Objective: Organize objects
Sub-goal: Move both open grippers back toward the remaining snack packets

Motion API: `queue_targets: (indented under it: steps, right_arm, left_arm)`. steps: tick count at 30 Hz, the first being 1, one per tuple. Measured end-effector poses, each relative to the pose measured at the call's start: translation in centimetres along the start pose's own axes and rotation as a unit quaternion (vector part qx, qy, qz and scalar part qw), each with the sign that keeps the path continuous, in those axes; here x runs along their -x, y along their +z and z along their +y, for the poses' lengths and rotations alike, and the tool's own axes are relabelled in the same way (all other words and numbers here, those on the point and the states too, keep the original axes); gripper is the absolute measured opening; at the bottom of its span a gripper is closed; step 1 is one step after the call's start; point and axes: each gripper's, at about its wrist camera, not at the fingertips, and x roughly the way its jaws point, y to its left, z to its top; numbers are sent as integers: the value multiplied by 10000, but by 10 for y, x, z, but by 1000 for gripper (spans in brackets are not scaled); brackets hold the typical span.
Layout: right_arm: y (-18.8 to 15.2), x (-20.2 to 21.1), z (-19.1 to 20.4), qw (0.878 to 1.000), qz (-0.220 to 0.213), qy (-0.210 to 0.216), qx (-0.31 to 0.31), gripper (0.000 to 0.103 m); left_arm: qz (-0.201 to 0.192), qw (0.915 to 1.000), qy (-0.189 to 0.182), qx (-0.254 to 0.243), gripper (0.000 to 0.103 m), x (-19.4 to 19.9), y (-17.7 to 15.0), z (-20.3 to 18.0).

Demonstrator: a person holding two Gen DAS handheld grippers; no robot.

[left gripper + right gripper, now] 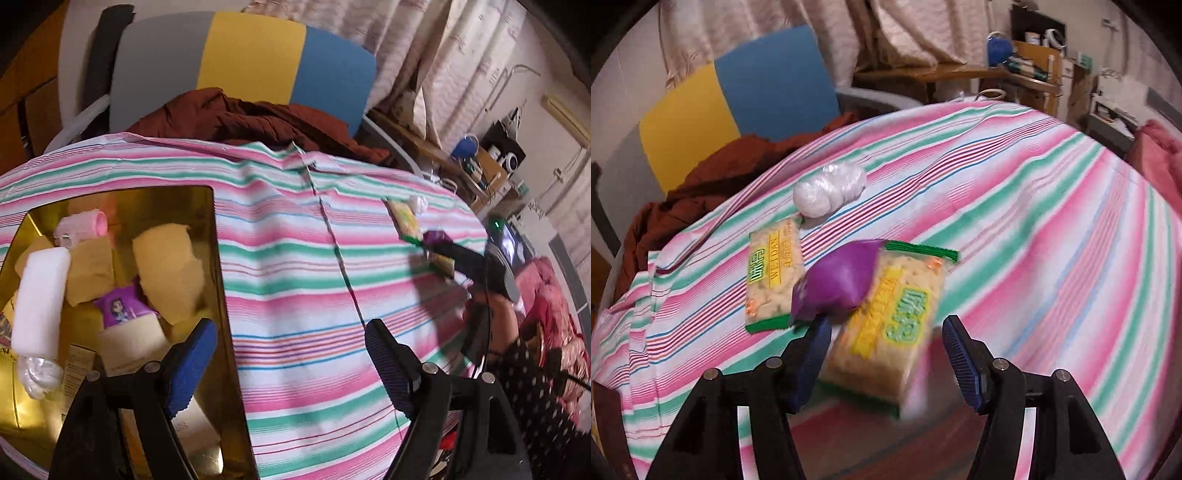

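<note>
A: Step in hand?

B: Judged as pick-up of the next loose item. Right gripper (886, 321) lowered over the near snack packet (901, 306) on the striped cloth (1034, 221), angled downward.

A: Tool state?

B: Jaws roughly half apart, straddling the near snack packet. Inner pad just beside one long edge, perhaps touching; outer pad clear of the other edge. Nothing clamped. Left gripper (290, 326) spread wide and empty, hanging over the right rim of the gold tin (216, 221).

A: Location of the task's things?

B: Several already in the gold tin: a white block (40, 291), a purple pack (122, 310), tan pieces. Out on the striped cloth: the near snack packet, a far snack packet (774, 269) beside it, a purple pouch (838, 280) resting across both, and a white wrapped bundle (829, 188) just beyond.

A: Demands of the next move?

B: Probably a closing of the jaws across the packet's width, low enough to catch the body and not only the film. Then a lift and a carry across to the tin.

A: Risks?

B: Purple pouch overlapping the packet, so likely to slide off or ride along on lifting. Crinkly, slippery wrapper; contents probably brittle, hence a gentle squeeze.
</note>
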Motion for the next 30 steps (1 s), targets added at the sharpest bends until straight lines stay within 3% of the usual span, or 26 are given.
queue_targets:
  steps: [4,11,16,18,23,30]
  right_arm:
    - [-3,-7,3,9991,-192,-172,336,55]
    - [-22,9,-3,9986,-224,327,338,49]
    - [-65,39,17,9905,-150,1023,903,49]
    - [-80,50,24,9875,-172,1087,1130,49]
    - [-88,64,14,9909,-555,546,1099,48]
    - [-57,48,-46,9987,-506,-105,-9,46]
  left_arm:
    - [171,9998,-16,-92,84,-9,-5,-5]
    - [255,9996,-82,-130,84,-22,-4,-14]
    - [327,9991,-134,-249,84,-32,0,-26]
    - [345,9988,-150,-320,84,-37,3,-32]
    - [382,9972,-229,-603,84,-52,15,-50]
    - [570,9921,-534,-977,84,-91,43,-96]
